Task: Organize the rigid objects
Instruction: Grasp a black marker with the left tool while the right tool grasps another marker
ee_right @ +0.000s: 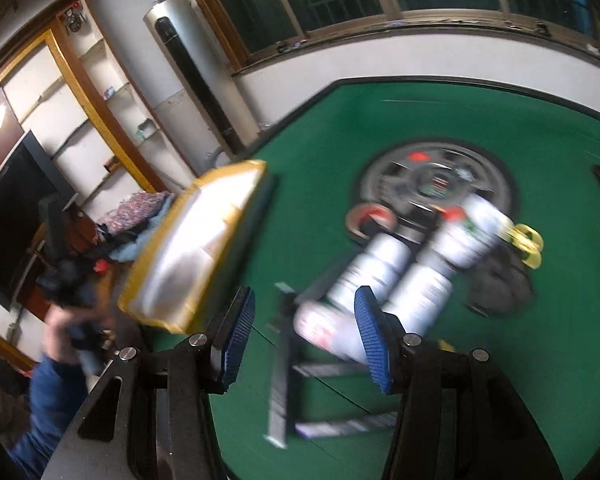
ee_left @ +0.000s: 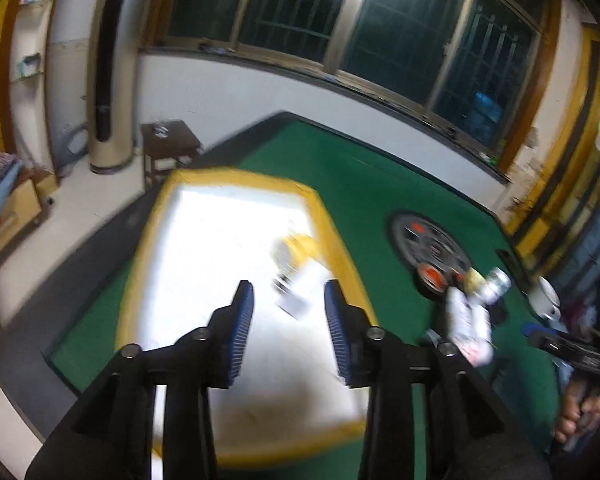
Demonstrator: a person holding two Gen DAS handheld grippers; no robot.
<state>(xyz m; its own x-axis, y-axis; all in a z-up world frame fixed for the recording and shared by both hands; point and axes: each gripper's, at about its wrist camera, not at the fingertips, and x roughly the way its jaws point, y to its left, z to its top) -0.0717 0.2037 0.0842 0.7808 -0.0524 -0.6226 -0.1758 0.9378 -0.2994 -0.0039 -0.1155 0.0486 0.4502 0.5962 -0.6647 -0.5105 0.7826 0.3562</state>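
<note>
Blue ribbed pads on black fingers fill the near edge of both views. On the left wrist view, the left gripper (ee_left: 289, 308) hangs with its jaws spread wide and nothing between them, above a white tray with a yellow rim (ee_left: 342, 248) that lies on the green table (ee_left: 364, 184). Inside the tray, near its far right side, sit a few small objects (ee_left: 294, 276), yellow and white, too blurred to name.

To the right of the tray, on the green felt, a cluster of white bottles and cans (ee_left: 474, 312) lies next to a round grey centre panel (ee_left: 428, 242) set into the table. At the far right edge the right gripper (ee_left: 568, 346) shows as a dark shape; its jaws cannot be judged from there.

On the right wrist view, the right gripper (ee_right: 304, 334) is also wide open and holds nothing. Just beyond its fingers lie the white bottles (ee_right: 416, 276), side by side on the felt, with a yellow item (ee_right: 526, 240) and a dark object (ee_right: 500, 284) at their right. Thin dark strips (ee_right: 280, 376) lie on the felt nearer the camera. The tray (ee_right: 196, 248) is to the left.
</note>
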